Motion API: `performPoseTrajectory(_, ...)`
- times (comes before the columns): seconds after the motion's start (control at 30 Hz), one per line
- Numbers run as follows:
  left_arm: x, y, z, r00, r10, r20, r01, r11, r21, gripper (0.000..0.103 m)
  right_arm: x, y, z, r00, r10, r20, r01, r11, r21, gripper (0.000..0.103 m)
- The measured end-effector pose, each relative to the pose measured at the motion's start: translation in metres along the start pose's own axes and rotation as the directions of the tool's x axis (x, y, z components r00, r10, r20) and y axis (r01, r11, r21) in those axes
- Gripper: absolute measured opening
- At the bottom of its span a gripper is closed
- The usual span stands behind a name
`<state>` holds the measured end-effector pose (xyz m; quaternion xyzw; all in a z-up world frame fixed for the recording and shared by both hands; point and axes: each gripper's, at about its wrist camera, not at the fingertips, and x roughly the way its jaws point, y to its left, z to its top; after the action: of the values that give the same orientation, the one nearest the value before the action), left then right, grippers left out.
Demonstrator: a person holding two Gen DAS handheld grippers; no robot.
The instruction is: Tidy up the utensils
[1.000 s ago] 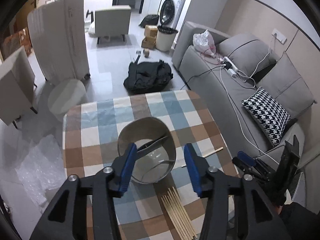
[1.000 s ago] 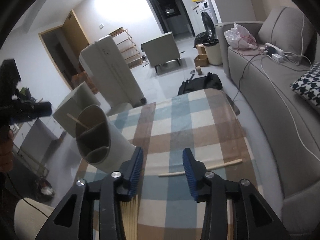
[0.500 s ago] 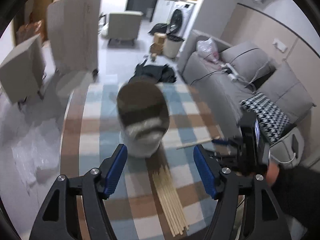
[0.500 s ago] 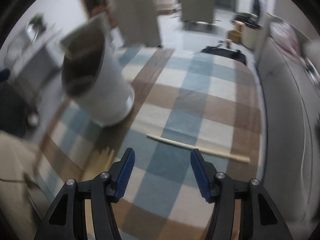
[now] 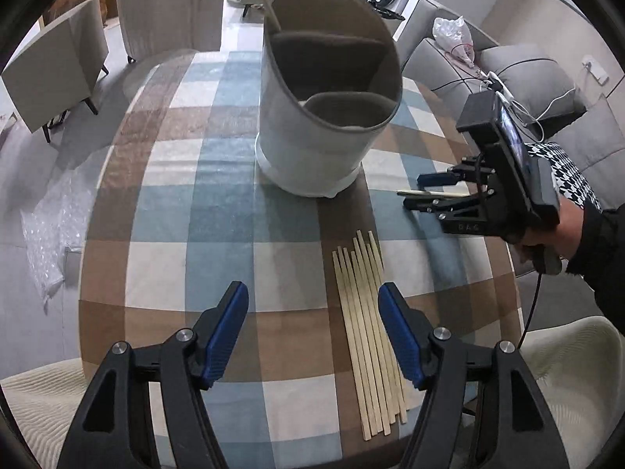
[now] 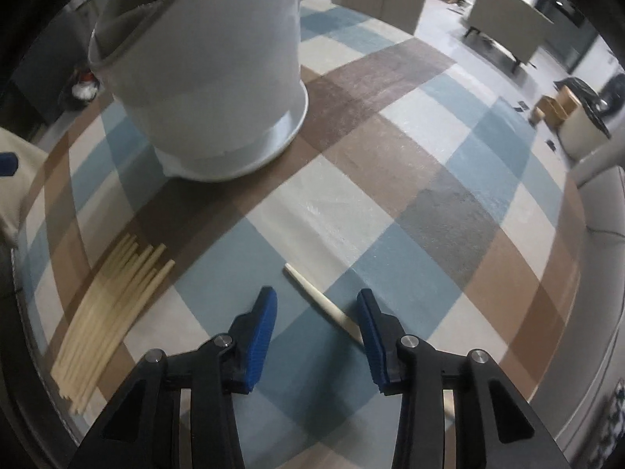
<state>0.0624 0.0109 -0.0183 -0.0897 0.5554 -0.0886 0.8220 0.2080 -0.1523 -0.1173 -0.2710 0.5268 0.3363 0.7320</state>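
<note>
A grey-white divided utensil holder point(image 5: 328, 125) point(image 6: 218, 78) stands on the checked table, with one chopstick point(image 5: 266, 0) upright in its far compartment. A bundle of several chopsticks point(image 5: 367, 332) point(image 6: 113, 305) lies flat in front of it. My left gripper point(image 5: 312, 303) hangs open above the table, its right finger over the bundle's edge. A single chopstick point(image 6: 308, 287) point(image 5: 433, 194) lies apart on the cloth. My right gripper point(image 6: 316, 295) point(image 5: 420, 191) points down over it. Its jaws are closing with the stick between them, pads not pressing on it.
The round table's checked cloth point(image 5: 187, 203) ends close to a grey sofa point(image 5: 547, 78) on the right. A cream chair back point(image 5: 35, 398) sits at the near edge. Grey chairs point(image 5: 50, 66) and a white cabinet stand on the floor beyond.
Both grippers have sunk toward the table. The left jaws have widened and backed away from the holder to the bundle. The right gripper has rolled and come down over the single chopstick.
</note>
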Motion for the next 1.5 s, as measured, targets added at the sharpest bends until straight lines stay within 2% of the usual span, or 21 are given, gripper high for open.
performPoseTrajectory(0.17, 0.011, 0.003, -0.008, 1.0, 0.023, -0.018, -0.023, 1.0, 0.001, 0.064, 0.005, -0.008, 0.011, 0.999, 0.032, -0.038, -0.033, 0.999, -0.031, 0.04)
performPoseTrajectory(0.23, 0.015, 0.006, -0.009, 0.999, 0.032, -0.03, -0.032, 0.999, -0.011, 0.064, 0.005, -0.007, 0.013, 0.998, 0.031, -0.058, -0.033, 0.999, -0.035, 0.024)
performPoseTrajectory(0.27, 0.017, 0.007, -0.009, 0.998, 0.046, -0.033, -0.047, 0.999, -0.012, 0.064, 0.005, -0.007, 0.014, 0.998, 0.027, -0.063, -0.029, 0.999, -0.036, 0.009)
performPoseTrajectory(0.3, 0.018, 0.008, -0.009, 0.998, 0.051, -0.036, -0.051, 0.999, -0.013, 0.064, 0.004, -0.007, 0.016, 0.997, 0.024, -0.069, -0.026, 0.999, -0.035, 0.004)
performPoseTrajectory(0.4, 0.025, 0.01, -0.01, 0.996, 0.062, -0.065, -0.063, 0.998, -0.025, 0.064, 0.002, -0.007, 0.017, 0.997, 0.007, -0.074, -0.006, 1.0, 0.008, 0.003)
performPoseTrajectory(0.53, 0.033, 0.014, -0.012, 0.994, 0.03, -0.107, -0.037, 0.998, -0.058, 0.064, -0.007, -0.017, 0.012, 0.999, 0.028, -0.042, -0.021, 0.985, 0.172, 0.003)
performPoseTrajectory(0.63, 0.035, 0.018, -0.012, 0.993, 0.01, -0.121, -0.022, 0.995, -0.097, 0.064, -0.03, -0.024, 0.004, 0.996, 0.07, 0.057, -0.085, 0.947, 0.311, 0.002)
performPoseTrajectory(0.77, 0.041, 0.018, -0.014, 0.989, -0.019, -0.143, 0.0, 0.992, -0.13, 0.064, -0.063, -0.022, -0.016, 0.974, 0.111, 0.198, -0.194, 0.859, 0.474, 0.002)
performPoseTrajectory(0.87, 0.05, 0.013, -0.017, 0.985, -0.007, -0.171, -0.014, 0.993, -0.121, 0.064, -0.082, -0.01, -0.032, 0.942, 0.136, 0.307, -0.297, 0.765, 0.571, 0.002)
performPoseTrajectory(0.97, 0.054, 0.009, -0.017, 0.983, 0.003, -0.183, -0.024, 0.993, -0.115, 0.064, -0.101, 0.0, -0.053, 0.895, 0.136, 0.425, -0.401, 0.662, 0.633, 0.001)
performPoseTrajectory(1.1, 0.059, 0.001, -0.018, 0.982, 0.005, -0.19, -0.026, 0.994, -0.11, 0.064, -0.125, 0.024, -0.082, 0.857, 0.088, 0.509, -0.456, 0.591, 0.666, 0.0)
performPoseTrajectory(1.23, 0.066, -0.003, -0.018, 0.981, 0.02, -0.191, -0.04, 0.994, -0.098, 0.064, -0.12, 0.032, -0.083, 0.864, 0.106, 0.492, -0.454, 0.586, 0.671, 0.0)
performPoseTrajectory(1.3, 0.072, -0.004, -0.02, 0.977, 0.037, -0.21, -0.058, 0.994, -0.092, 0.064, -0.112, 0.036, -0.084, 0.88, 0.121, 0.458, -0.435, 0.592, 0.679, 0.0)
performPoseTrajectory(1.33, 0.075, -0.004, -0.021, 0.975, 0.048, -0.216, -0.069, 0.994, -0.089, 0.063, -0.109, 0.037, -0.086, 0.879, 0.134, 0.457, -0.443, 0.586, 0.679, 0.0)
performPoseTrajectory(1.4, 0.076, -0.007, -0.019, 0.976, 0.071, -0.204, -0.088, 0.994, -0.073, 0.062, -0.103, 0.037, -0.088, 0.892, 0.129, 0.433, -0.421, 0.583, 0.695, 0.0)
performPoseTrajectory(1.5, 0.079, -0.01, -0.015, 0.974, 0.105, -0.199, -0.117, 0.992, -0.052, 0.062, -0.098, 0.035, -0.091, 0.894, 0.137, 0.427, -0.425, 0.561, 0.71, 0.003)
